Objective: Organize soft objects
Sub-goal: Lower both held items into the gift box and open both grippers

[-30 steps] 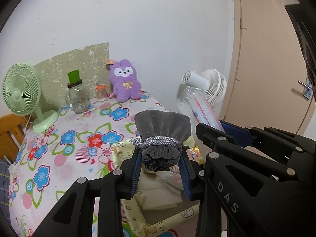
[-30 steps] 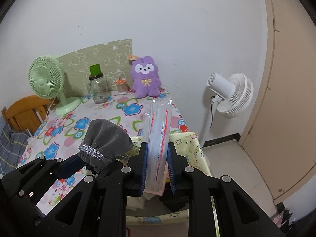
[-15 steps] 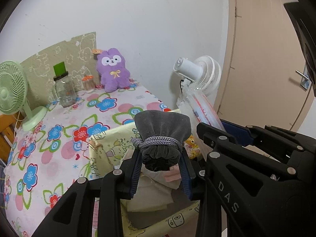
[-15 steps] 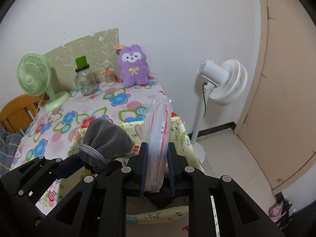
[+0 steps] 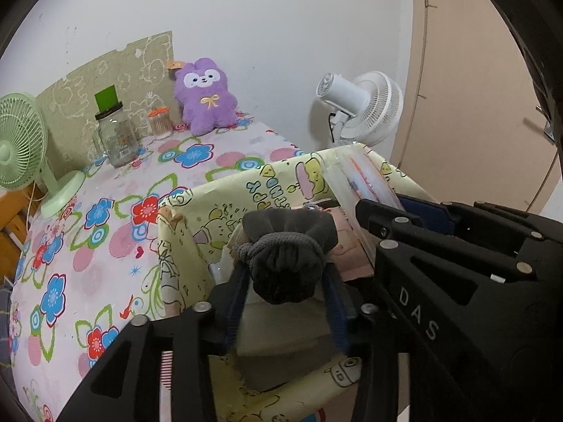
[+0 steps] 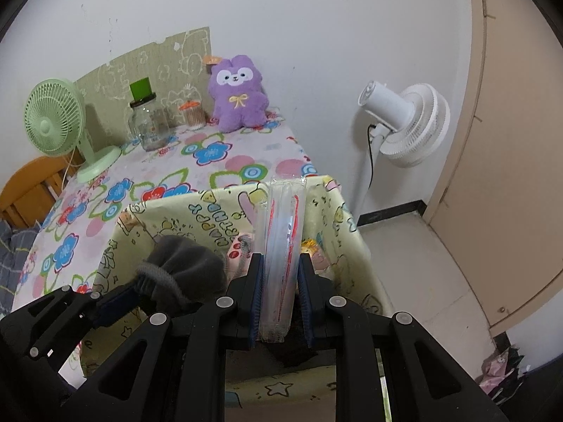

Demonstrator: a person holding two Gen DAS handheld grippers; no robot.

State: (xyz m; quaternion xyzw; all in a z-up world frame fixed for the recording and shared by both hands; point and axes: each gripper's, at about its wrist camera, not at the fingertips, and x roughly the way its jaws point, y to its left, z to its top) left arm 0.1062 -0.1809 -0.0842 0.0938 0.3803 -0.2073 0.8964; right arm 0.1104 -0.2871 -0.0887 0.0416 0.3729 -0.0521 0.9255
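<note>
My left gripper (image 5: 286,281) is shut on a grey drawstring pouch (image 5: 286,260) and holds it over the open yellow cartoon-print fabric bin (image 5: 246,190). My right gripper (image 6: 279,281) is shut on a clear plastic packet with red lines (image 6: 281,232), held upright over the same bin (image 6: 169,218). The pouch also shows in the right wrist view (image 6: 183,267), left of the packet. The packet also shows in the left wrist view (image 5: 355,179). Pink and pale soft items (image 5: 346,246) lie inside the bin.
A purple plush bunny (image 5: 206,96) sits at the back of the flowered table (image 5: 105,211), beside a glass jar (image 5: 116,133) and a small orange-lidded jar (image 5: 160,123). A green fan (image 5: 21,147) stands left. A white floor fan (image 6: 404,123) and a door (image 6: 510,140) are right.
Both grippers have moved forward and down toward the bin with their loads. The bin now fills the lower middle of both views. The grips are unchanged.
</note>
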